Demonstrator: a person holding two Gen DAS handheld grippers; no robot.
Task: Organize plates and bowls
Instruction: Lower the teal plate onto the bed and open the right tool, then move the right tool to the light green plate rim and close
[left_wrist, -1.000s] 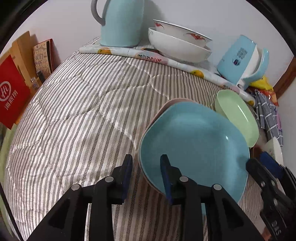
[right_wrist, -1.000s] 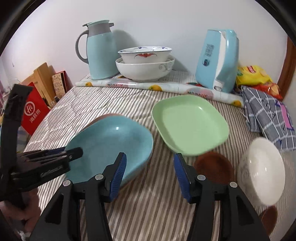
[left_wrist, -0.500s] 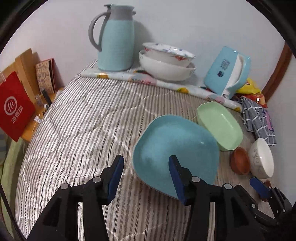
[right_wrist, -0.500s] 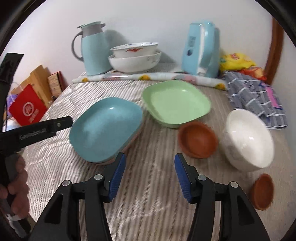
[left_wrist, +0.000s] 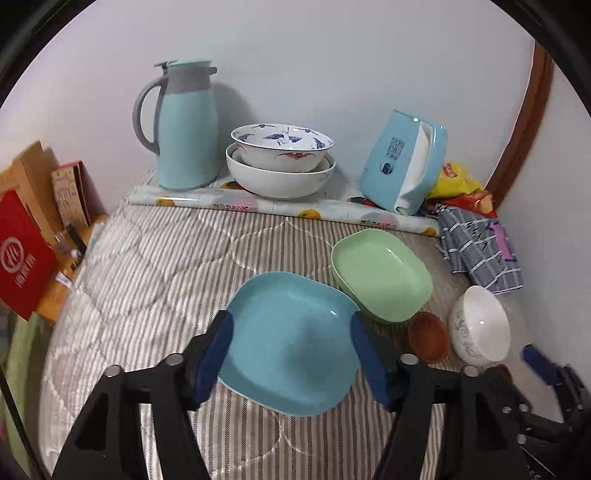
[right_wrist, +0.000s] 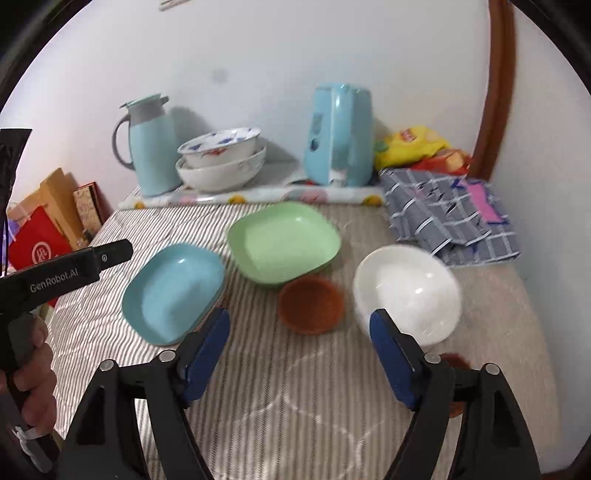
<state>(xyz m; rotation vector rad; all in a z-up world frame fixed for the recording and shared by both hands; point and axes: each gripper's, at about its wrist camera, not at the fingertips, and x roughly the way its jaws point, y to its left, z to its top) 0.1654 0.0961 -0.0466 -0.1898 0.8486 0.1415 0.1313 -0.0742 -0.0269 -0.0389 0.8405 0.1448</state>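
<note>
Your left gripper (left_wrist: 290, 352) hangs spread over the blue plate (left_wrist: 291, 341); the right gripper (right_wrist: 299, 349), also spread, is empty, facing the brown bowl (right_wrist: 311, 304) and white bowl (right_wrist: 406, 291). The white bowl looks ceramic, slick and breakable, so pinch its rim. The green plate (right_wrist: 283, 243) seems light plastic, probably.
</note>
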